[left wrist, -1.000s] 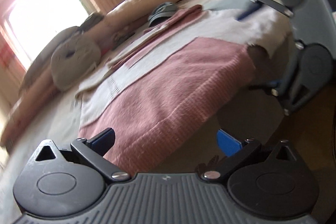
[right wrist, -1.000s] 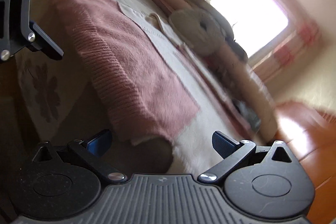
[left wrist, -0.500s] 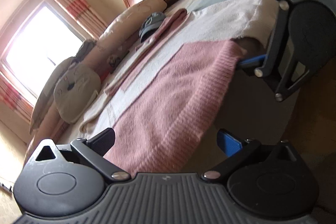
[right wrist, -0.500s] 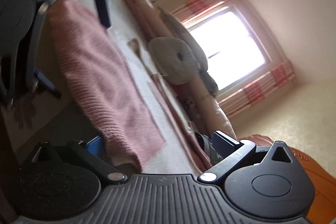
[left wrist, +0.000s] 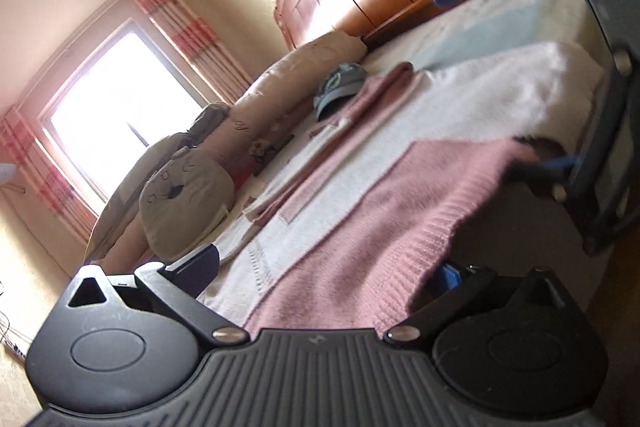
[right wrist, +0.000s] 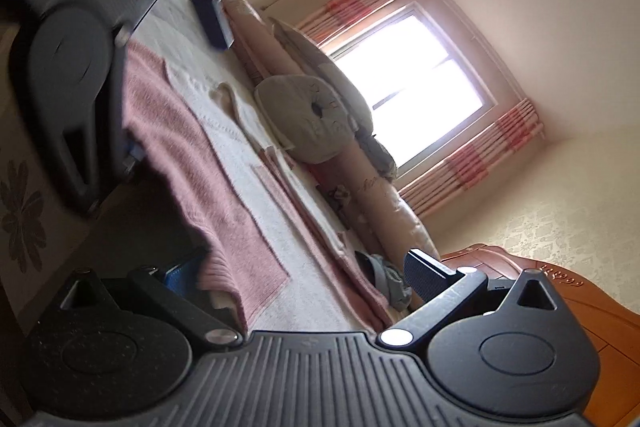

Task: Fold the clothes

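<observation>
One pink sweater (left wrist: 384,227), two grippers, one cap (left wrist: 338,87), one window (left wrist: 116,107)

The left gripper (left wrist: 324,269) has a dark grey body with raised ribs running lengthwise along its front plate. Two rounded black housings sit at either side, each with a shallow oval recess on top and a triangular cut-out at its outer corner. Black link bars run forward from silver screws (left wrist: 230,334) near the plate's front edge. The fingers (left wrist: 198,265) are black with blue pads.

The right gripper (right wrist: 304,273) is built the same: ribbed grey plate, black rounded housings, triangular cut-outs, bright round screws (right wrist: 394,337) at the bar pivots. One finger (right wrist: 424,275) shows a finely ridged dark face; the other carries a blue pad.
</observation>
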Available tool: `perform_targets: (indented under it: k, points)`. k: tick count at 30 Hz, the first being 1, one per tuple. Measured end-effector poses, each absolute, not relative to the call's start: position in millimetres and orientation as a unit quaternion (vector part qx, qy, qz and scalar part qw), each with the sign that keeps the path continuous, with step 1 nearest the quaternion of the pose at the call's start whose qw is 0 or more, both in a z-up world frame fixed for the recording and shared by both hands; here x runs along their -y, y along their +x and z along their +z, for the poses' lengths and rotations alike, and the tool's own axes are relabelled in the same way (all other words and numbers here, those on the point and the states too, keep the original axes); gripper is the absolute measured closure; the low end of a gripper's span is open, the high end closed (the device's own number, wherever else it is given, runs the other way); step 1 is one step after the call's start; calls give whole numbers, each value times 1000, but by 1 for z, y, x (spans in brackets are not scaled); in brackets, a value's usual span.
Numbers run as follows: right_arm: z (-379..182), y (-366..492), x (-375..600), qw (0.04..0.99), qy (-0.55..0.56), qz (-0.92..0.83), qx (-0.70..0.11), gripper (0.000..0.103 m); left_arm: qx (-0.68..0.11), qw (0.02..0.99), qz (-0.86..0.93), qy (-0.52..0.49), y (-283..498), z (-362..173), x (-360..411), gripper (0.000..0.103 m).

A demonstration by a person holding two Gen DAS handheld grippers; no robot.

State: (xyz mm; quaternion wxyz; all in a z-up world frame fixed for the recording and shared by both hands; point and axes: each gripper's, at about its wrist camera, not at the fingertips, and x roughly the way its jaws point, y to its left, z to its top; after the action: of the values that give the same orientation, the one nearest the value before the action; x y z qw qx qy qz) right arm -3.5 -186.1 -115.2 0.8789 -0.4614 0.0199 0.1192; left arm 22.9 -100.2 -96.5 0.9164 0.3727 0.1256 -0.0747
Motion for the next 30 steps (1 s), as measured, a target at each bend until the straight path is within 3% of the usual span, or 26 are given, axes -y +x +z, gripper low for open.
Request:
perform_targets:
  k: [18,30]
  points:
    - [-107,14,180,910,-406,83,-29,0,-118,916,-46,381,31,-112,106,1]
    - [-125,33,214,891,-444,48,-81,0,-146,890,19,431,30,-119,62,0]
